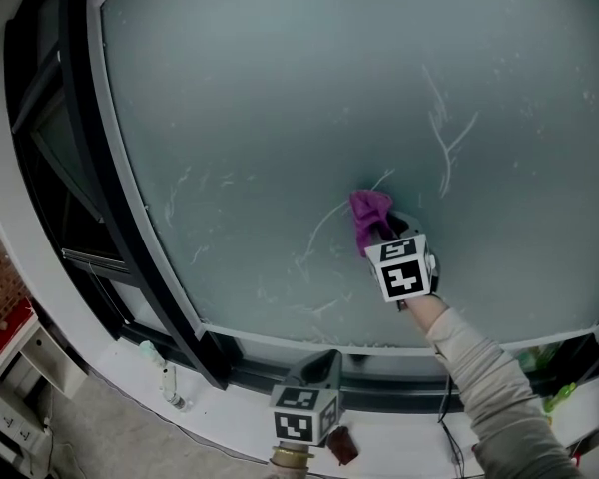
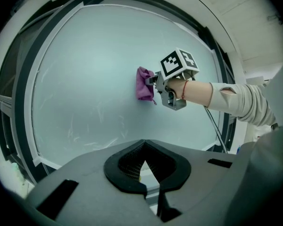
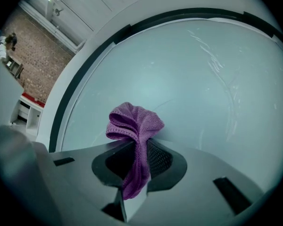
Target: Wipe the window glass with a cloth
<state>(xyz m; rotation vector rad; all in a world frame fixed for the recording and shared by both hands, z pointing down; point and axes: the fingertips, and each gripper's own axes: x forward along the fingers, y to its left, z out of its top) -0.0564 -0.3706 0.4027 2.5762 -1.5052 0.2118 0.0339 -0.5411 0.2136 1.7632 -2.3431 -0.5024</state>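
A purple cloth [image 1: 369,216] is bunched against the frosted window glass [image 1: 280,98], near its lower middle. My right gripper [image 1: 387,236] is shut on the cloth and holds it to the pane. In the right gripper view the cloth [image 3: 134,126] hangs down between the jaws of the right gripper [image 3: 139,168], with the glass [image 3: 203,88] close ahead. My left gripper [image 1: 319,367] hangs low by the sill, shut and holding nothing. The left gripper view looks past the left gripper [image 2: 144,166] at the cloth [image 2: 144,84], the right gripper [image 2: 153,79] and the glass [image 2: 94,69].
White streaks [image 1: 444,133] mark the glass. A black window frame [image 1: 80,168] runs down the left side. On the white sill stand a small bottle [image 1: 165,372], a brown object [image 1: 341,445], a green thing [image 1: 559,399] and a cable [image 1: 447,417].
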